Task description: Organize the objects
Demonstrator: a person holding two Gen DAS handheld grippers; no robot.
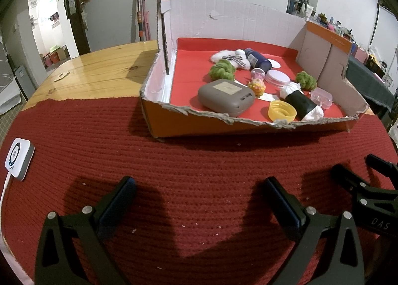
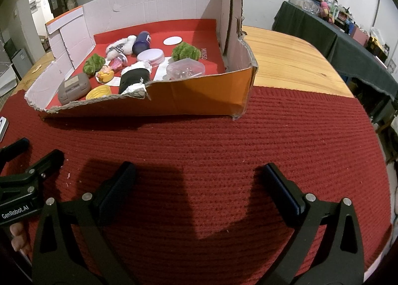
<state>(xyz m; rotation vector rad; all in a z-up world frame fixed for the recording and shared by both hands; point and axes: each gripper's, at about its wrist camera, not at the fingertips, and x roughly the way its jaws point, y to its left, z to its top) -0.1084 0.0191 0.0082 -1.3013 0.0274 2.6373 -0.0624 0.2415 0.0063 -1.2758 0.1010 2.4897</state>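
While both grippers hovered low over the red mat (image 1: pixel 194 160), neither held anything. Left gripper (image 1: pixel 199 185): jaws spread wide, empty, over bare mat. Right gripper (image 2: pixel 199 173): jaws likewise spread wide, empty; it also showed at the right edge of the left view, just beside the left one.

All loose objects lay inside the box (image 1: pixel 248 123), a torn cardboard tray with a red liner, resting on the mat beyond the grippers with its back end over the wooden table (image 1: pixel 104 66). Contents noted:
- gray case (image 1: pixel 225 97) at front left, touching nothing but the liner
- yellow cap (image 1: pixel 282 111) at the front wall, just beside the black roll (image 1: pixel 299 103)
- clear tub (image 1: pixel 321 97) right of the roll
- two green pom-poms (image 1: pixel 222 70), well apart
- white plush (image 1: pixel 231 59) and blue bottle (image 1: pixel 257 59) at the rear, touching
- round tin (image 1: pixel 277 77) and small toy (image 1: pixel 257 85) in the middle

A white device (image 1: pixel 18 158) with a cable sat on the mat's left edge.
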